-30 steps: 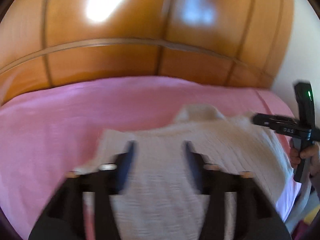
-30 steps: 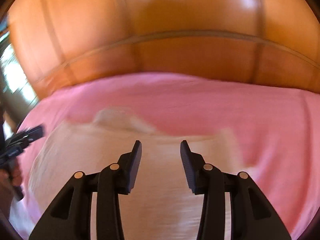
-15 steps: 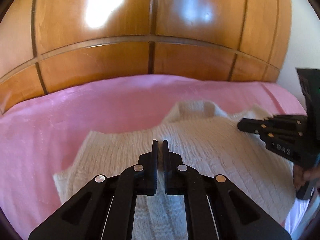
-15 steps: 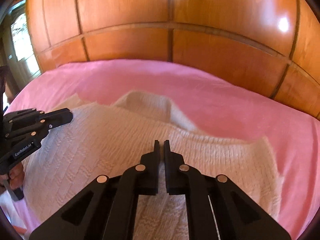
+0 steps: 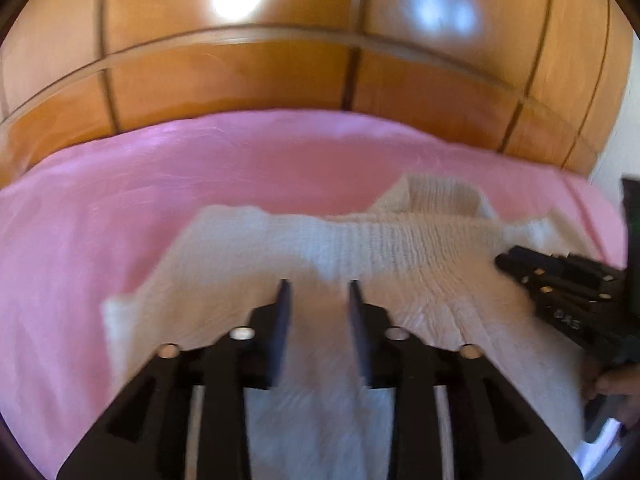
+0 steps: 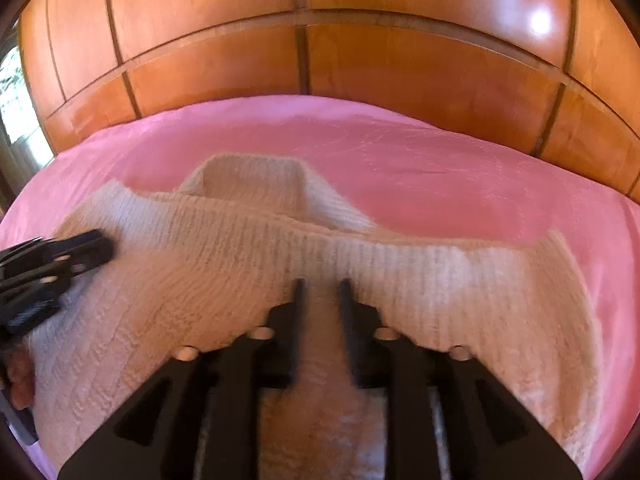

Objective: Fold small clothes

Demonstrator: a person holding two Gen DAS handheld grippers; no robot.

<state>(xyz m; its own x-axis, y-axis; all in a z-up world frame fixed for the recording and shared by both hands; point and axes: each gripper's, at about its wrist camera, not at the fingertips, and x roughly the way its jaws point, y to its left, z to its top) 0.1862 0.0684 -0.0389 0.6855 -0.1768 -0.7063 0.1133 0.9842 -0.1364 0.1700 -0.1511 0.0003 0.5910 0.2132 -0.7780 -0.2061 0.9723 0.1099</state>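
Note:
A cream knitted sweater (image 5: 400, 264) lies spread on a pink bedspread (image 5: 160, 184), its ribbed collar at the far edge. It also shows in the right wrist view (image 6: 200, 280), where the bedspread (image 6: 440, 168) lies beyond it. My left gripper (image 5: 318, 286) is open and empty just above the sweater's left half. My right gripper (image 6: 320, 284) is open and empty above the sweater's middle, below the folded edge. Each gripper shows at the side of the other's view: the right one (image 5: 560, 280), the left one (image 6: 52, 260).
A glossy wooden headboard (image 5: 320, 60) rises behind the bed, also in the right wrist view (image 6: 320, 40). The pink bedspread stretches wide to the left and beyond the sweater. A white wall (image 5: 628, 120) stands at the far right.
Both grippers were shut half a second ago and have opened over the sweater. The views are blurred with motion; the sweater's far edge sits slightly bunched.

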